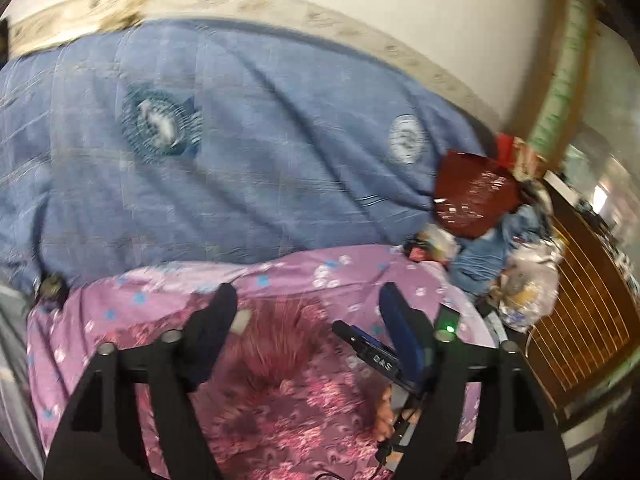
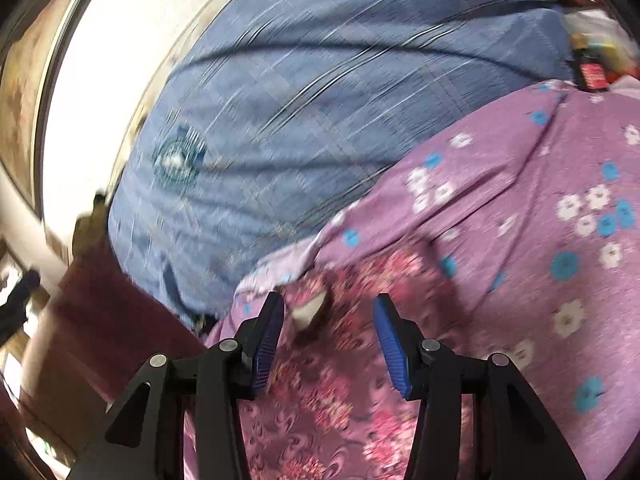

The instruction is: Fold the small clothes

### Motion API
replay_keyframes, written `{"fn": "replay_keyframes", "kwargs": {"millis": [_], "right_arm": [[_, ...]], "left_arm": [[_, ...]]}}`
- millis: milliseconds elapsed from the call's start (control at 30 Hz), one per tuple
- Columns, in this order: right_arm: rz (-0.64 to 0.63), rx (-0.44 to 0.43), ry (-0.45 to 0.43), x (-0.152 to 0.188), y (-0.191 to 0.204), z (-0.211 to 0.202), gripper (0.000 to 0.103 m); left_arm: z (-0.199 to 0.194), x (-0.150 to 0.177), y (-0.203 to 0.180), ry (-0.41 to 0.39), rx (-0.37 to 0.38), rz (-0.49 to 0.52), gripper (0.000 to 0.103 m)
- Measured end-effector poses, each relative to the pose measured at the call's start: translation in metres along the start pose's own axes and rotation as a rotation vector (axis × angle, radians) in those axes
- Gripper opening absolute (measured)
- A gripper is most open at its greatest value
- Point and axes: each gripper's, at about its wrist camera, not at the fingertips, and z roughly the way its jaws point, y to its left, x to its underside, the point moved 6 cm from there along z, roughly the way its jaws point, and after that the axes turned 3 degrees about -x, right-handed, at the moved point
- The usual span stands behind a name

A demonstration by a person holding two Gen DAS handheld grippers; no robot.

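The purple flowered sheet (image 1: 352, 272) lies flat and open to the right of the pink floral garment (image 1: 288, 392). Behind it the bunched blue quilt (image 1: 240, 168) rises as a barrier. A heap of bags and clothes (image 1: 500, 240) crowds the right corner by the wooden headboard (image 1: 580, 320).

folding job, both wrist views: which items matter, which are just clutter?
Job:
- pink floral garment, lying on the purple sheet
- left tool, open, nothing between its pads
- right tool, open over the garment

Clutter:
- blue quilt
- dark red bag
- plastic bags
- wooden footboard
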Motion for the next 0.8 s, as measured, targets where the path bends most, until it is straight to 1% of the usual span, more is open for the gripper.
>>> {"fn": "replay_keyframes", "kwargs": {"millis": [33, 67, 133, 200, 233, 300, 333, 367, 400, 500, 533, 600, 633, 667, 700, 733, 767, 800], "right_arm": [[0.025, -0.002, -0.018, -0.006, -0.007, -0.005, 0.051], [0.039, -0.007, -0.025, -0.009, -0.011, -0.008, 0.054], [0.067, -0.026, -0.028, -0.013, -0.016, -0.011, 0.058], [0.075, -0.045, 0.001, -0.011, -0.015, -0.008, 0.066], [0.073, -0.058, 0.040, -0.008, -0.013, -0.003, 0.067], [0.069, -0.092, 0.151, 0.005, -0.007, 0.012, 0.067], [0.064, -0.089, 0.211, 0.013, -0.004, 0.021, 0.067], [0.049, -0.077, 0.258, 0.020, -0.002, 0.029, 0.067], [0.020, -0.056, 0.309, 0.030, 0.001, 0.039, 0.067], [-0.024, -0.030, 0.387, 0.048, 0.009, 0.057, 0.067], [-0.039, -0.032, 0.409, 0.054, 0.014, 0.062, 0.068], [-0.083, -0.034, 0.444, 0.069, 0.027, 0.071, 0.069], [-0.126, -0.014, 0.466, 0.078, 0.033, 0.076, 0.067], [-0.176, 0.019, 0.485, 0.089, 0.036, 0.080, 0.049], [-0.248, 0.062, 0.498, 0.098, 0.042, 0.084, 0.012], [-0.295, 0.090, 0.498, 0.103, 0.045, 0.085, 0.005], [-0.334, 0.113, 0.484, 0.103, 0.049, 0.084, 0.005], [-0.357, 0.123, 0.435, 0.096, 0.055, 0.078, 0.005]], "left_arm": [[-0.002, -0.001, 0.002, -0.018, -0.001, 0.006, 0.078], [-0.007, -0.002, 0.011, -0.044, -0.013, 0.004, 0.081], [-0.010, 0.001, 0.027, -0.059, -0.050, -0.017, 0.083], [-0.006, 0.010, 0.066, -0.043, -0.127, -0.070, 0.083], [-0.004, 0.017, 0.081, -0.040, -0.166, -0.092, 0.083], [0.004, 0.043, 0.128, -0.011, -0.273, -0.150, 0.083], [0.009, 0.056, 0.147, 0.008, -0.312, -0.179, 0.083], [0.016, 0.074, 0.175, 0.036, -0.353, -0.231, 0.083], [0.021, 0.088, 0.194, 0.056, -0.375, -0.270, 0.083], [0.034, 0.130, 0.244, 0.117, -0.454, -0.380, 0.082], [0.037, 0.142, 0.255, 0.127, -0.467, -0.401, 0.082], [0.040, 0.158, 0.260, 0.135, -0.473, -0.413, 0.082], [0.042, 0.164, 0.262, 0.142, -0.473, -0.411, 0.082], [0.045, 0.169, 0.261, 0.154, -0.473, -0.403, 0.082], [0.048, 0.174, 0.260, 0.174, -0.477, -0.391, 0.082], [0.052, 0.180, 0.259, 0.201, -0.487, -0.378, 0.082], [0.054, 0.184, 0.254, 0.213, -0.491, -0.366, 0.082], [0.055, 0.187, 0.251, 0.214, -0.490, -0.356, 0.082]]}}
